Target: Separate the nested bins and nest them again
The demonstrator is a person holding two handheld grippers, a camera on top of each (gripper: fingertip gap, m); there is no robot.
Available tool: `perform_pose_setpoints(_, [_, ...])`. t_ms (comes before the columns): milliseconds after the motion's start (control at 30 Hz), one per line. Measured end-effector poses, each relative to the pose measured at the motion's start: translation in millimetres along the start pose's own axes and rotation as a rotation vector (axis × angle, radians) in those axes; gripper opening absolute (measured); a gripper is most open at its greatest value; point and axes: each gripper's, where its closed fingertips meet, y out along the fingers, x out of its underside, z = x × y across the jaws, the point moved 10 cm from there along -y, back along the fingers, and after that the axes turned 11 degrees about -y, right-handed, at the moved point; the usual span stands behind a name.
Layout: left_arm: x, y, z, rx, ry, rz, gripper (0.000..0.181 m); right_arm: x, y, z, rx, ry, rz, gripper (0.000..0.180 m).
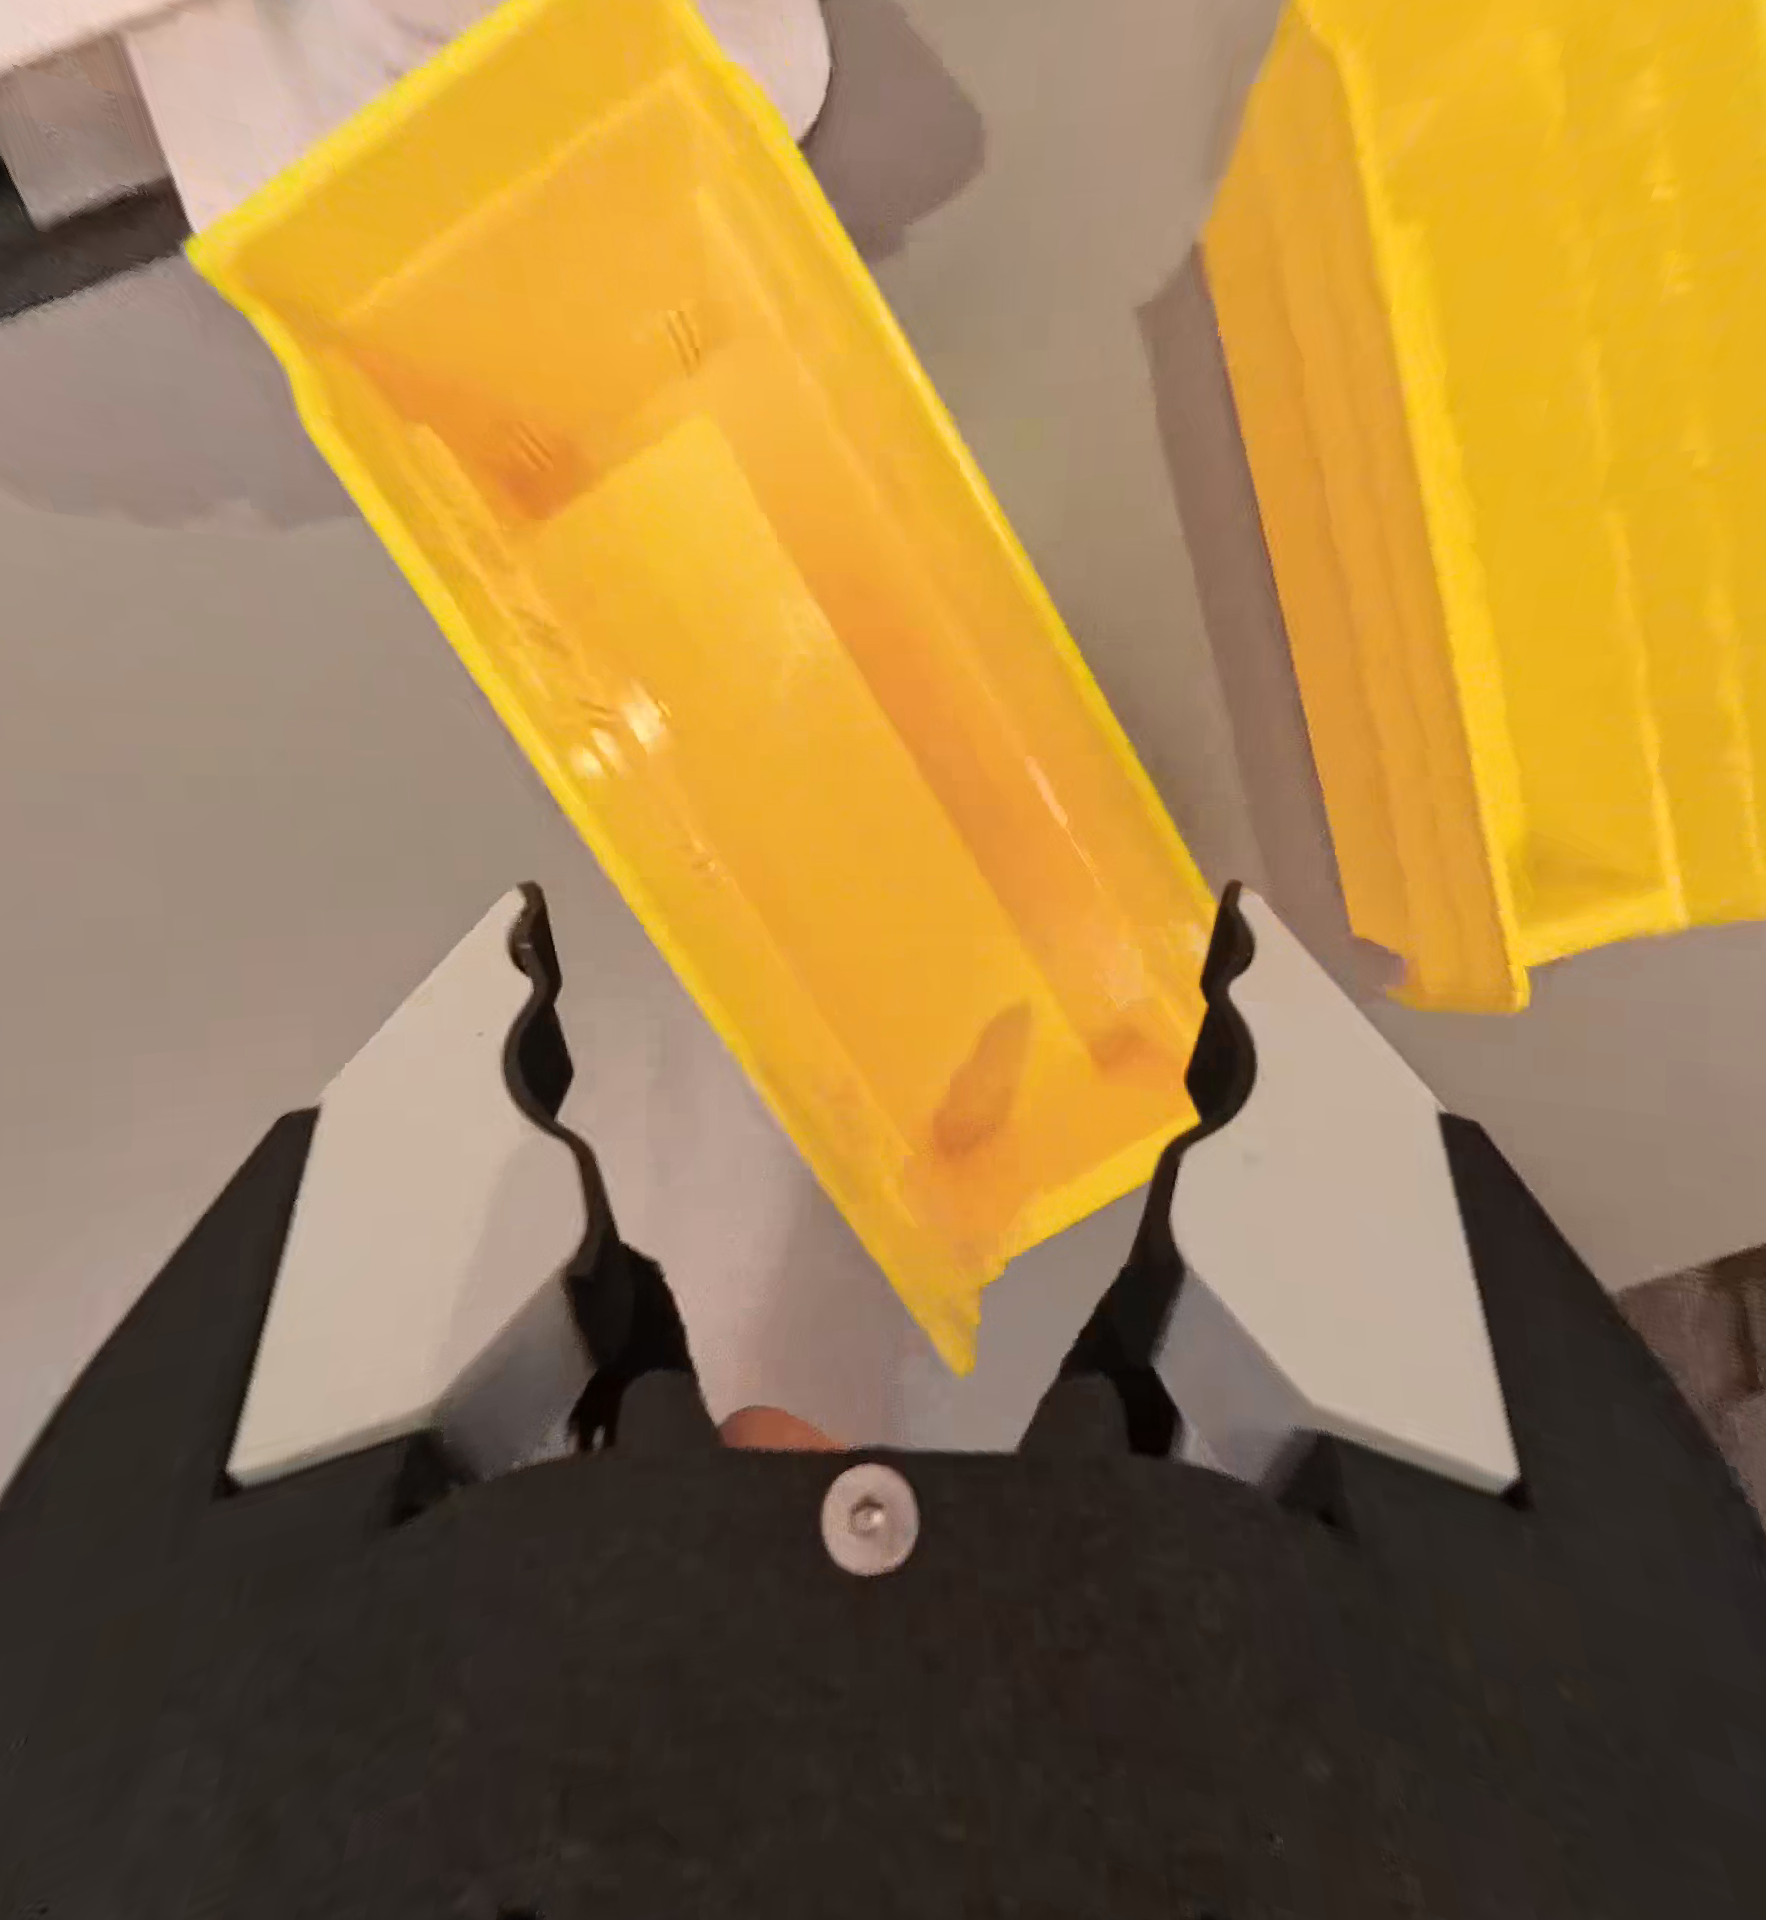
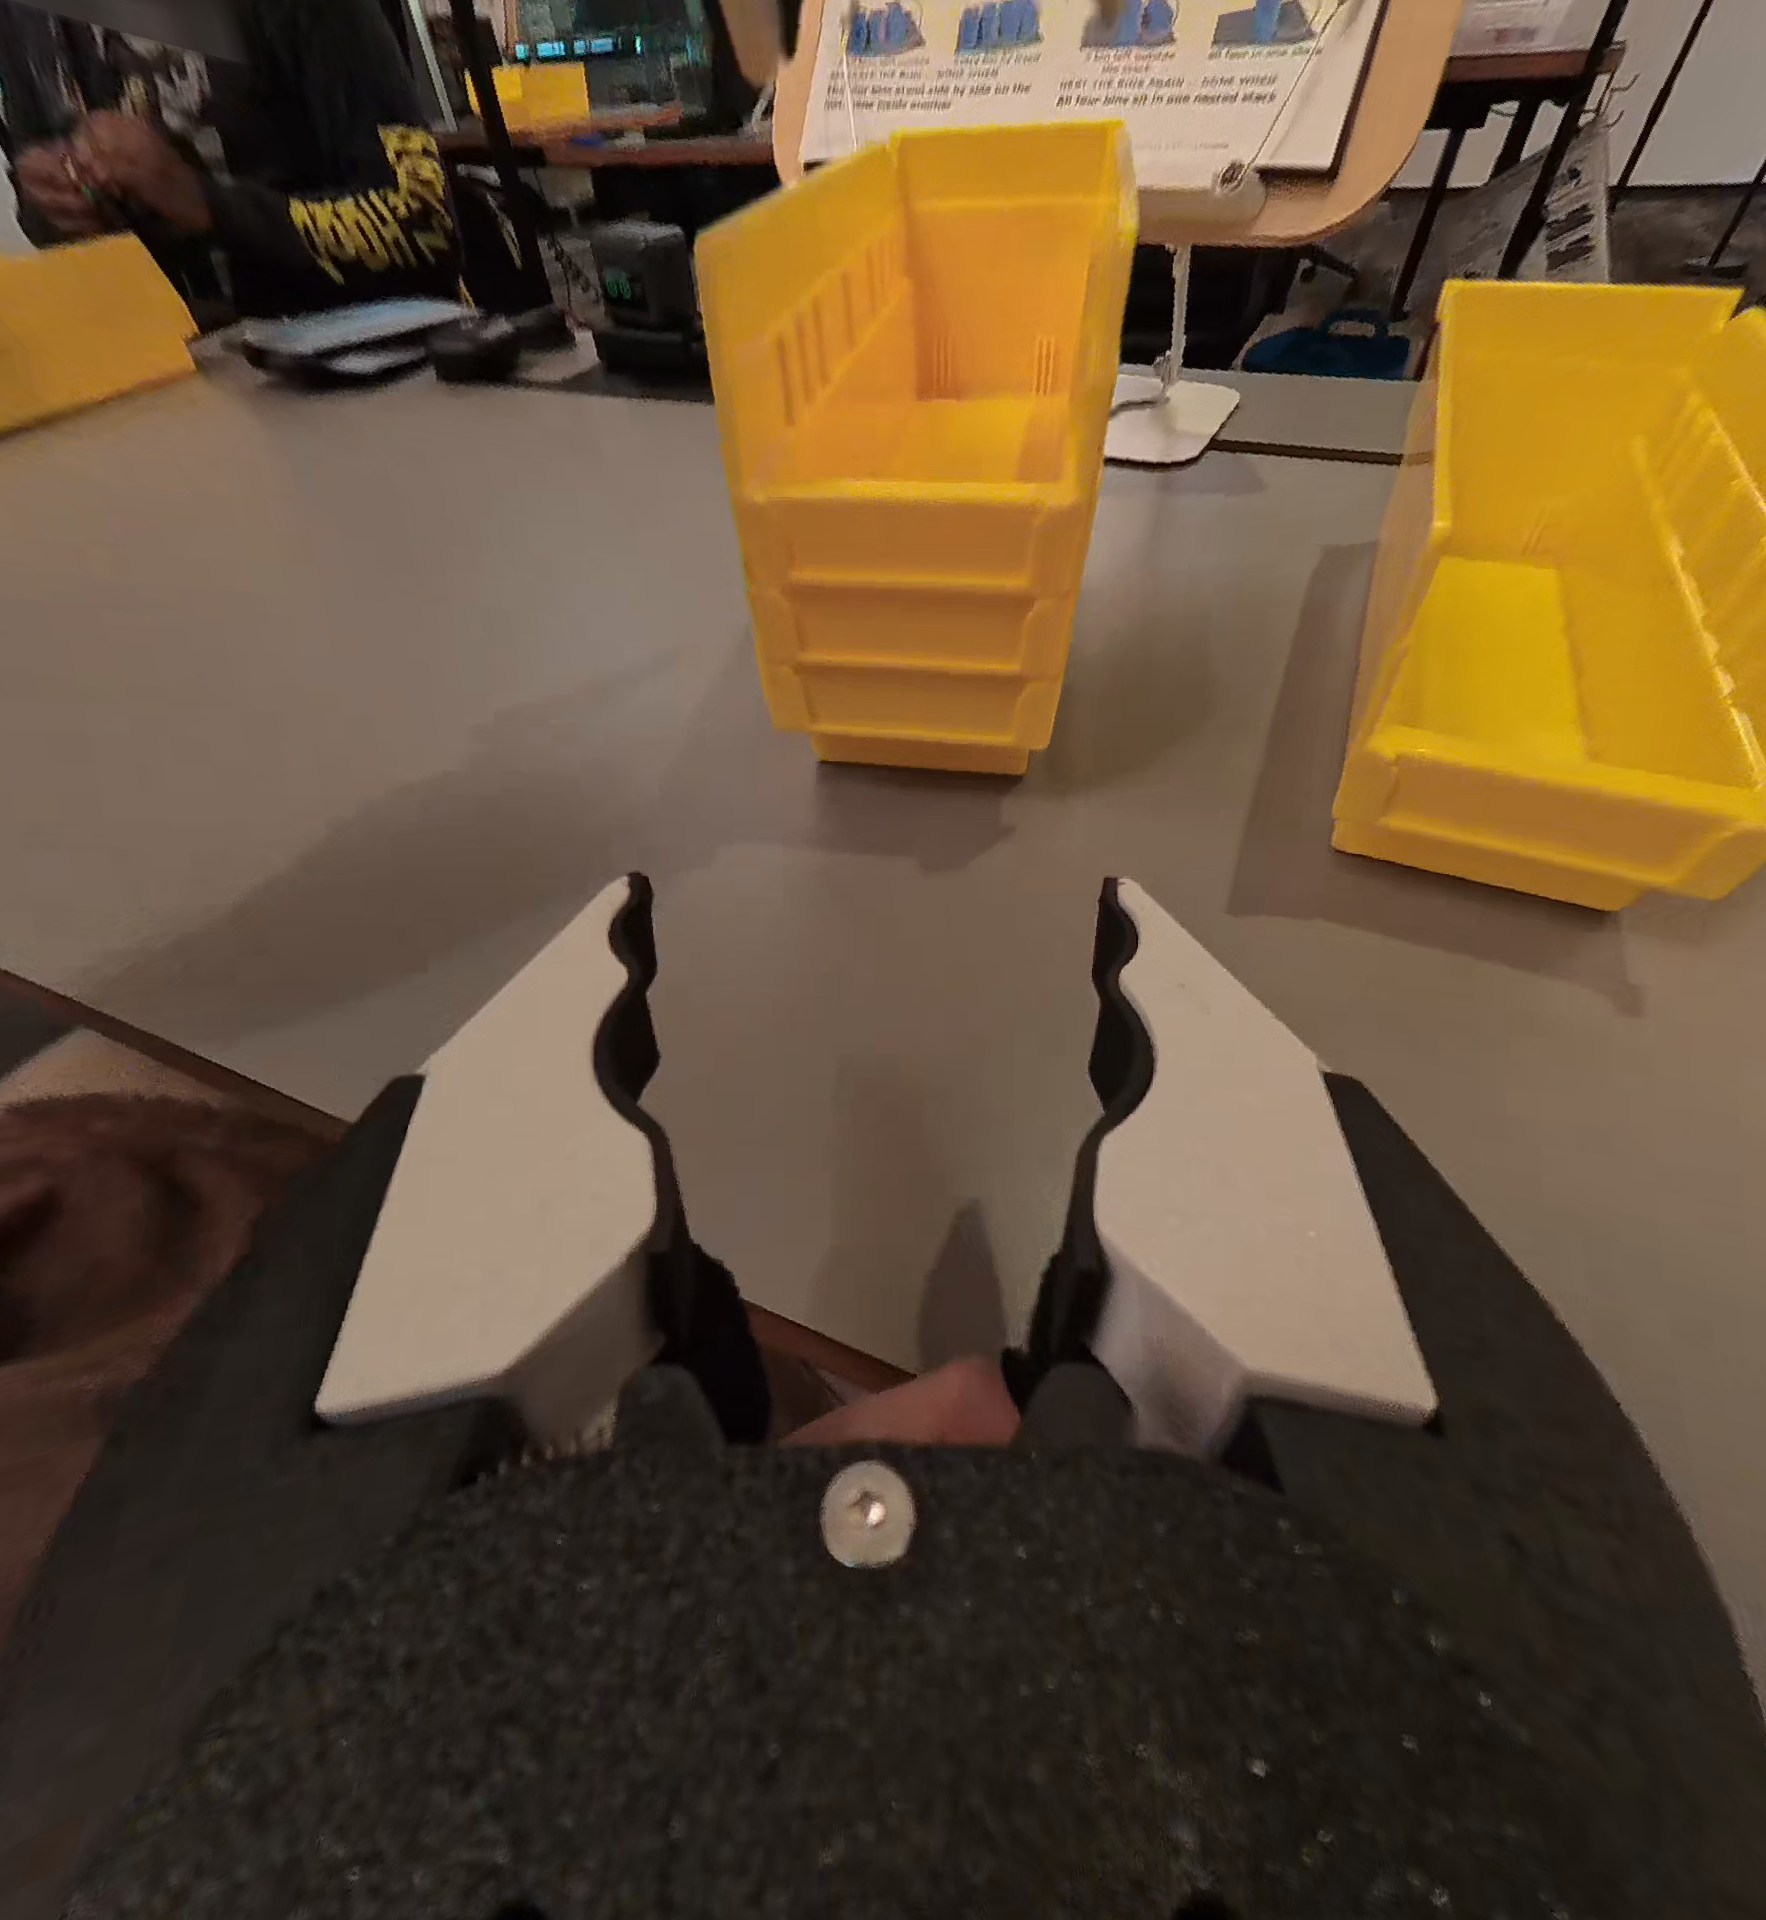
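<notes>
In the left wrist view I look down into an empty yellow bin [image 1: 754,675] lying slantwise on the grey table [image 1: 183,831]. My left gripper [image 1: 881,894] is open wide above its near end, with the right finger at the bin's near corner and nothing gripped. A second yellow bin body [image 1: 1544,520] lies to the upper right. In the right wrist view a stack of three nested yellow bins [image 2: 920,623] stands at the table's middle. A single yellow bin [image 2: 1544,821] stands to its right. My right gripper [image 2: 874,883] is open and empty, short of the stack.
Another yellow bin [image 2: 48,332] sits at the far left of the table [image 2: 339,623]. A person in a dark top [image 2: 339,156] is behind it. Dark devices [image 2: 359,338] and a sign board on a stand [image 2: 1066,83] line the far edge. The table's front edge runs under my right gripper.
</notes>
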Motion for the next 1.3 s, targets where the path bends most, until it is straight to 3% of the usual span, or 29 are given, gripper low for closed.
perform_pose_setpoints(167, [-35.5, 8.4, 9.4, -0.149, -0.145, -0.06, 0.114, 0.9, 0.9, -6.7, -0.042, -0.036, -0.002, 0.085])
perform_pose_setpoints(400, [-35.7, 29.1, 0.3, -0.245, -0.189, -0.17, 0.116, -3.5, 4.9, -15.4, -0.1, -0.074, 0.004, 0.083])
perform_pose_setpoints(733, [-28.0, 61.6, -11.5, -0.138, -0.275, -0.211, 0.108, -1.8, 6.1, -20.9, -0.126, -0.115, -0.017, 0.083])
perform_pose_setpoints(867, [-24.0, 70.9, -14.0, -0.343, -0.039, -0.23, 0.077, 1.4, 6.3, -21.9, -0.129, -0.124, -0.041, 0.082])
perform_pose_setpoints(933, [-21.4, 74.9, -14.6, -0.369, 0.054, -0.242, 0.079, 2.5, 4.7, -21.9, -0.121, -0.139, -0.047, 0.082])
perform_pose_setpoints(1000, [-22.4, 75.0, -19.9, -0.363, 0.055, -0.239, 0.067, 2.4, 3.4, -21.3, -0.114, -0.148, -0.049, 0.081])
perform_pose_setpoints(1067, [-25.5, 70.6, -31.1, -0.385, 0.057, -0.234, 0.028, 2.4, 3.1, -20.6, -0.112, -0.145, -0.053, 0.081])
perform_pose_setpoints(1200, [-29.6, 64.7, -46.6, -0.245, 0.016, -0.295, 0.014, 3.5, 3.9, -20.6, -0.116, -0.146, -0.064, 0.079])
perform_pose_setpoints(1300, [-31.7, 64.1, -53.4, -0.205, 0.098, -0.311, 0.013, 4.3, 5.4, -22.0, -0.121, -0.157, -0.073, 0.078])
